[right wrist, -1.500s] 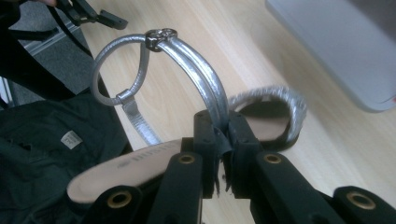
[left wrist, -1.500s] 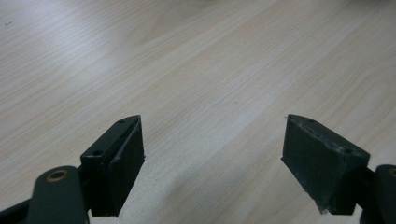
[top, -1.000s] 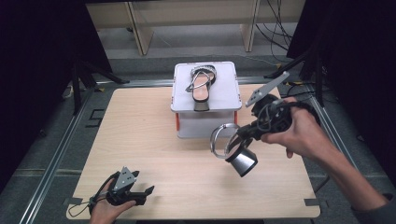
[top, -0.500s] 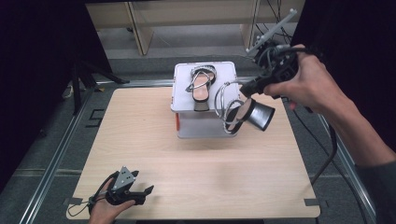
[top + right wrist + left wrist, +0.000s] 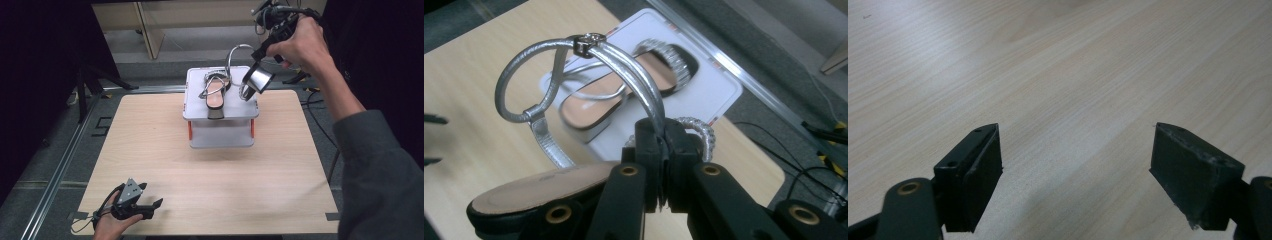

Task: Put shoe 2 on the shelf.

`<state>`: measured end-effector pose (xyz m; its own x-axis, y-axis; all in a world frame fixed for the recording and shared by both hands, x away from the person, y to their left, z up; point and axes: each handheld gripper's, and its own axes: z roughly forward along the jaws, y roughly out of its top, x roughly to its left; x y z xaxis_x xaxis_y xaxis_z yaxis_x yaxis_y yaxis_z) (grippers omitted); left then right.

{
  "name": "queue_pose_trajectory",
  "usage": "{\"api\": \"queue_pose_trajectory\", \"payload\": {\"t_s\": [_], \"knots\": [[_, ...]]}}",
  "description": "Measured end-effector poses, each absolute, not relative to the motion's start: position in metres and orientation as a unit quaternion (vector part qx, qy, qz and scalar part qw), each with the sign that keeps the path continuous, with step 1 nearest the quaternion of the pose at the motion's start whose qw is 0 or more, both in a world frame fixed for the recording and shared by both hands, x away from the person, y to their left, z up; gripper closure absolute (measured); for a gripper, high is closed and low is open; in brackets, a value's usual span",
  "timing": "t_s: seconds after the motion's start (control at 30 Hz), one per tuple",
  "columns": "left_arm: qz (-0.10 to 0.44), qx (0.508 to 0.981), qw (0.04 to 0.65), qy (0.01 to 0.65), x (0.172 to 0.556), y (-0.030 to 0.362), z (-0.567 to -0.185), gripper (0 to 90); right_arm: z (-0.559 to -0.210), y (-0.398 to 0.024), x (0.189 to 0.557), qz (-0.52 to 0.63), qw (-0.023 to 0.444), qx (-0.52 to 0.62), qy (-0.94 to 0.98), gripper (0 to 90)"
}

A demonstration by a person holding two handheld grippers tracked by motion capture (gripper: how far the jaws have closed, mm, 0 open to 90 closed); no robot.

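Note:
A silver strappy sandal [image 5: 258, 79] hangs in the air over the right rear corner of a white box [image 5: 220, 134]. My right gripper [image 5: 260, 52] is shut on its ankle strap. The right gripper view has the jaws [image 5: 663, 150] pinched on the silver strap [image 5: 624, 65], with the sandal's sole [image 5: 539, 192] hanging low at the left. The matching sandal [image 5: 216, 95] lies flat on the box's lid, also seen from the right gripper [image 5: 624, 95]. At the table's front left corner my left gripper [image 5: 151, 207] rests open, with bare wood between its jaws [image 5: 1075, 170].
The white box stands at the back middle of the wooden table [image 5: 200, 175]. Metal rails [image 5: 60, 165] run along the table's left side. Black cables [image 5: 310, 95] lie past the right rear corner. Pale cabinets [image 5: 150, 25] stand behind.
The right hand has carried the sandal up and back, from over the table right of the box to above the box's right rear corner. The left gripper has stayed still.

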<state>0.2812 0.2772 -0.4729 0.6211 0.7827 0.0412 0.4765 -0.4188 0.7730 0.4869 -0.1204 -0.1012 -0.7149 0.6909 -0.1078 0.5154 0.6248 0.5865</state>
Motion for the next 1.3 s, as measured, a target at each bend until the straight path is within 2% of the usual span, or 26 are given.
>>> {"api": "queue_pose_trajectory", "payload": {"t_s": [0.23,0.33,0.6,0.73,0.83,1.3], "knots": [[0.198,0.813,0.391,0.385,0.279,0.273,-0.473,20.2,-0.107,-0.105,0.533,0.269,0.187,0.365,0.871,87.8],[0.203,0.821,0.378,0.377,0.280,0.275,-0.472,20.2,-0.112,-0.100,0.553,0.280,0.195,0.372,0.863,87.8],[0.190,0.826,0.379,0.373,0.277,0.270,-0.474,20.1,-0.117,-0.089,0.593,0.292,0.221,0.390,0.845,87.8],[0.192,0.832,0.377,0.360,0.274,0.269,-0.472,20.1,-0.130,-0.089,0.607,0.295,0.225,0.397,0.839,87.7],[0.193,0.822,0.391,0.366,0.272,0.268,-0.472,20.1,-0.145,-0.090,0.608,0.286,0.217,0.400,0.843,87.6],[0.198,0.835,0.370,0.357,0.272,0.266,-0.473,20.1,-0.199,-0.099,0.574,0.258,0.154,0.370,0.879,87.3]]}}
